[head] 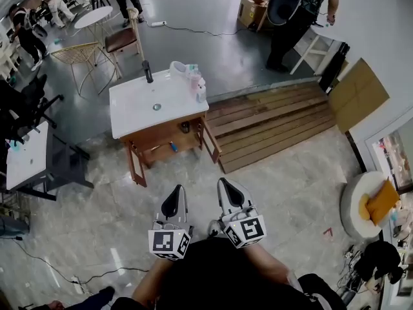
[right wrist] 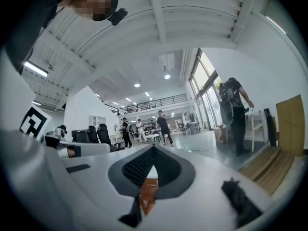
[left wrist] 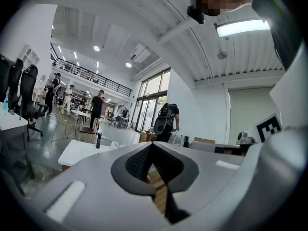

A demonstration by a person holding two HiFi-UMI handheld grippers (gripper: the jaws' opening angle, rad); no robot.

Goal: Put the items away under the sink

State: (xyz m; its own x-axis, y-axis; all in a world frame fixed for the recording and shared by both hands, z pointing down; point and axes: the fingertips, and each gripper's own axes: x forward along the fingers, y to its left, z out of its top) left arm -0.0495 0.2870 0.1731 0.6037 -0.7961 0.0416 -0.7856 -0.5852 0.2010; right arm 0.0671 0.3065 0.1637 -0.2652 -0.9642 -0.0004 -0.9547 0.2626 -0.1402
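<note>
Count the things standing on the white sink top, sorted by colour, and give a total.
black thing: 1
white things: 2
pink bottle: 1
Total: 4

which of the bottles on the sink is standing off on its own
The black bottle, alone at the far left of the sink top. The pink bottle and white bottle stand together at its far right.
</note>
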